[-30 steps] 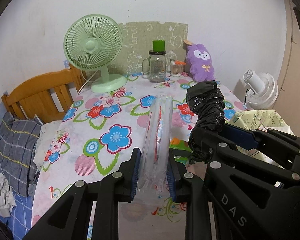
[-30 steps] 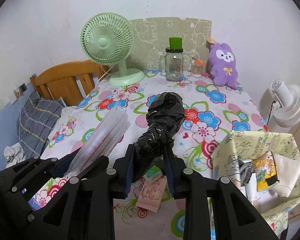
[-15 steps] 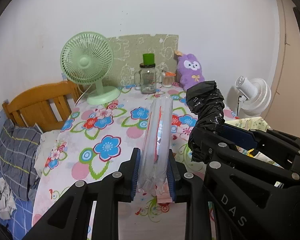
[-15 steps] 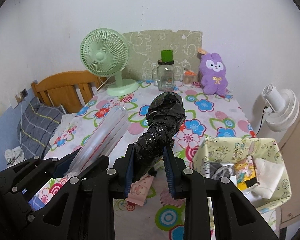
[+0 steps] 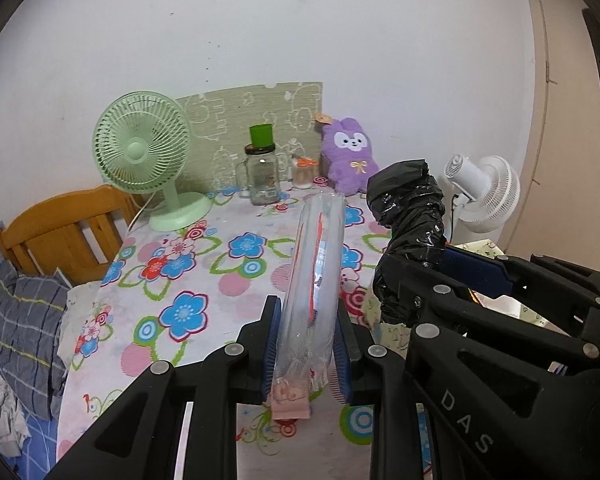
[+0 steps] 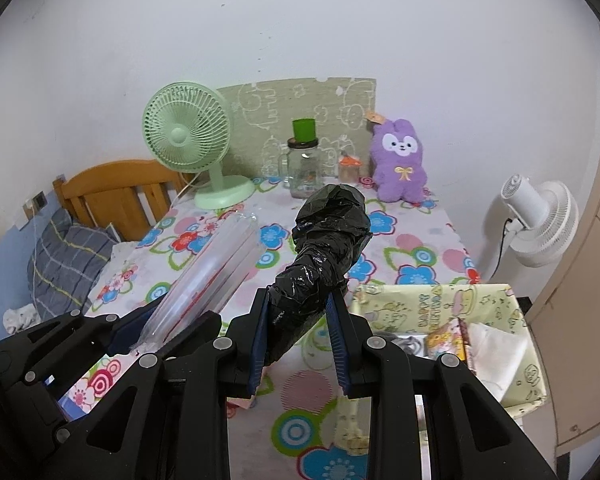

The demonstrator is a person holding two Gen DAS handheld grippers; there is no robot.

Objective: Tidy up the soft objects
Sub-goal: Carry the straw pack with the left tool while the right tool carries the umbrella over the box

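Held: my left gripper [image 5: 306, 354] clamps clear roll [image 5: 318, 264]; right gripper [image 6: 298, 342] clamps black roll [image 6: 324, 248]. Advice: lower both gently into box [image 6: 452, 300].

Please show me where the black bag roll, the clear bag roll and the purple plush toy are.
black bag roll [image 6: 320, 264], right wrist view, its middle.
clear bag roll [image 5: 316, 276], left wrist view, its middle.
purple plush toy [image 6: 400, 160], right wrist view, its belly.
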